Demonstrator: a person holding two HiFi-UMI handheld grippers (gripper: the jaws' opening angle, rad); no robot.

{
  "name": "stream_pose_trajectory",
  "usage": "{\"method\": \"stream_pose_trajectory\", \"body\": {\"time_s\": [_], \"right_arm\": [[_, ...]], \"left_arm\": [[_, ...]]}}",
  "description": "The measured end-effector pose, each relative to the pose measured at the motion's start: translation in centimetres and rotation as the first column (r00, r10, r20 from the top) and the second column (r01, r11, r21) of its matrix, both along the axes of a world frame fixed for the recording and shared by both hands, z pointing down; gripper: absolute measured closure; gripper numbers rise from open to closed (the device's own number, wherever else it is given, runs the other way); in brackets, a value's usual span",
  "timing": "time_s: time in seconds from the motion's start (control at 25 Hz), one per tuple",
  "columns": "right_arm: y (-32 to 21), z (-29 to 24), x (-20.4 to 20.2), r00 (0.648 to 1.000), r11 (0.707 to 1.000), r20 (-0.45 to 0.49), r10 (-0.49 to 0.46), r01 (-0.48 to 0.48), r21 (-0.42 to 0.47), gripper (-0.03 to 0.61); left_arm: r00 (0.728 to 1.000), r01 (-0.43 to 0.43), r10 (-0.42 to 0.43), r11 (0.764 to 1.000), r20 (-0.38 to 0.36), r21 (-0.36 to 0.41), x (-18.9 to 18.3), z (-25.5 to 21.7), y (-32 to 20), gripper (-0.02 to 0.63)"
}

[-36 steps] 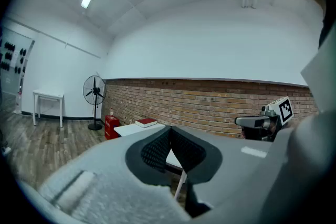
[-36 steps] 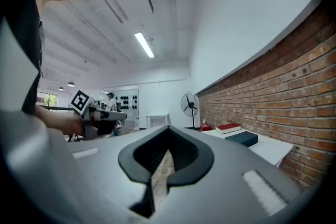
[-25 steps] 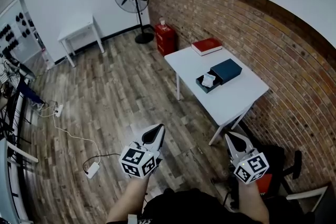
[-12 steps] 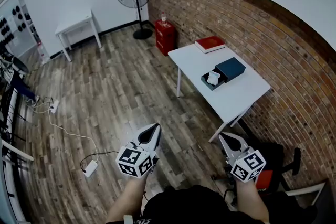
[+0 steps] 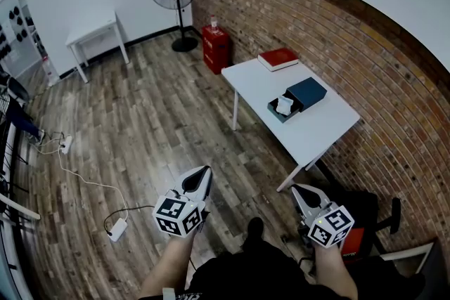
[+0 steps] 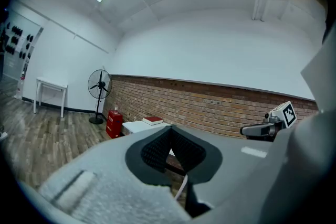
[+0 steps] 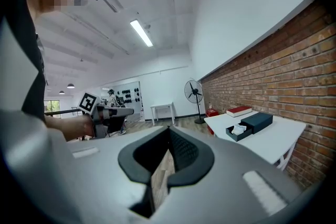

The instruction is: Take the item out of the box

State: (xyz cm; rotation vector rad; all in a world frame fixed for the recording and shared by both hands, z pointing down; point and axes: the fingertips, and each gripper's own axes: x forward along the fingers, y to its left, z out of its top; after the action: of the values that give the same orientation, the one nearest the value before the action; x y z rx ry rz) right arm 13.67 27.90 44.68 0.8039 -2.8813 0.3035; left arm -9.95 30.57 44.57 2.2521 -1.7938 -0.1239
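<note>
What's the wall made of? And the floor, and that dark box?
Wall: red-brown brick, rough and matte; mortar lines show. Floor: wood planks with streaky grain, though it could be printed laminate. Dark box: probably matte cardboard, judging by its dull flat sides; hard to be sure.

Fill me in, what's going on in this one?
A person stands on the wood floor, well short of a white table by the brick wall. They hold the left gripper and right gripper low, both shut and empty. On the table, a dark blue box has its drawer slid open with a white item inside. A red book lies beyond it. Neither gripper is near the box.
</note>
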Motion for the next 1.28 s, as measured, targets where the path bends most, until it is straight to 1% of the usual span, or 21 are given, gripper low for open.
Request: {"method": "stream_pose_trajectory", "body": {"time_s": [0.28,0.56,0.76,0.92,1.08,1.28], "right_arm": [[-6.0,1.3,-0.8,1.000,0.999,0.017,0.000,0.000,-0.033,0.578],[-13.9,2.7,-1.4,0.999,0.997,0.031,-0.010,0.012,-0.071,0.578],[-18.8,3.5,-0.4,0.999,0.994,0.038,0.009,-0.005,-0.105,0.578],[-22.2,3.7,0.8,0.998,0.992,0.051,0.023,-0.016,-0.127,0.578],[-25.4,3.5,2.3,0.998,0.992,0.062,0.027,-0.019,-0.121,0.578],[-28.0,3.1,3.8,0.995,0.992,0.096,0.041,-0.029,-0.123,0.578]], "left_arm": [[1.000,-0.021,0.021,0.999,0.015,-0.028,0.2,0.8,-5.7,0.612],[0.998,-0.039,0.042,0.998,0.042,-0.055,0.7,0.9,-14.0,0.612],[0.995,-0.079,0.084,0.993,0.053,-0.084,2.6,1.2,-19.1,0.612],[0.994,-0.084,0.090,0.992,0.057,-0.096,3.7,1.3,-22.6,0.612],[0.993,-0.092,0.099,0.992,0.069,-0.089,5.0,0.4,-25.8,0.612],[0.988,-0.116,0.123,0.991,0.098,-0.072,7.0,-0.8,-28.0,0.612]]}}
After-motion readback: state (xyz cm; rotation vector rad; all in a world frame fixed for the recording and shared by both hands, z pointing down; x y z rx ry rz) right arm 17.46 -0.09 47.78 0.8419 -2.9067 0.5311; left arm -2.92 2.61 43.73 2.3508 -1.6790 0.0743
